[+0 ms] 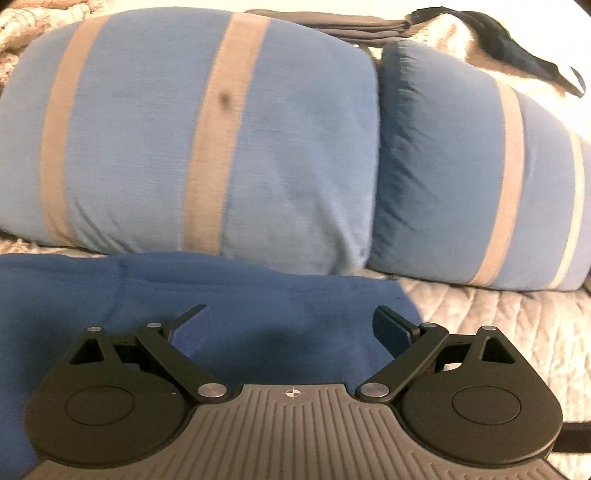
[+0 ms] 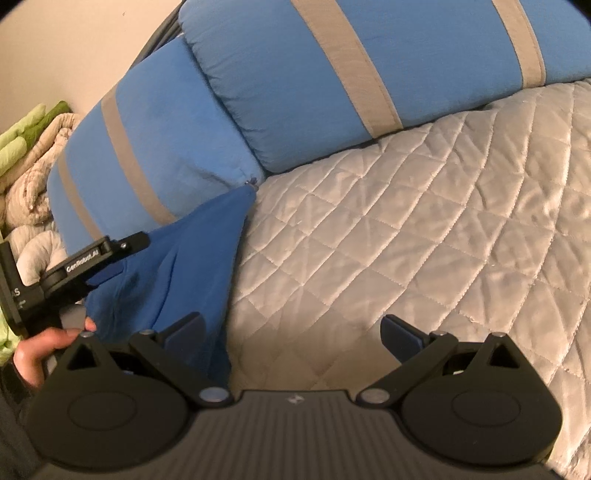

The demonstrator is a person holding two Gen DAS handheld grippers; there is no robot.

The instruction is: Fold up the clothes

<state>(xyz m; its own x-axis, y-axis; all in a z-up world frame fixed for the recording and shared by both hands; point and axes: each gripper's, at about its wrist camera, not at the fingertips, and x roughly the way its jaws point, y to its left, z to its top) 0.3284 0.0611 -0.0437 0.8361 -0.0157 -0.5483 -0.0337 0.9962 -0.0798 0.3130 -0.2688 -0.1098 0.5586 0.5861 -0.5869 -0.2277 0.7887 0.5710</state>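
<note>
My left gripper [image 1: 291,328] hangs with its two black fingers spread wide apart and nothing between them, low over the soft dark-blue cloth garment [image 1: 258,306]; the garment lies flat on the pale quilted bedspread [image 1: 498,314], filling the left wrist view from nine o'clock across to about four o'clock, its rounded edge ending just beside my right-hand finger; beyond it at twelve o'clock lies a plump light-blue pillow with grey stripes [image 1: 147,140], touching the garment's far edge, and at two o'clock a second pillow of the same blue and grey [image 1: 461,177] butts against the first; a dark folded cloth [image 1: 351,24] and a black strap-like item [image 1: 517,40] lie behind the pillows at one o'clock, too blurred to tell more; my right gripper [image 2: 291,332] is likewise fully parted and empty, poised over the bedspread [image 2: 424,221], with the blue garment [image 2: 177,266] at nine to ten o'clock of it, one corner of the cloth reaching up to the striped pillow [image 2: 155,140]; at nine o'clock in the right wrist view I see the left gripper [image 2: 110,254] from the side above the garment, my hand [image 2: 40,350] on its handle; a crumpled beige blanket [image 2: 33,184] is heaped at the far left.
</note>
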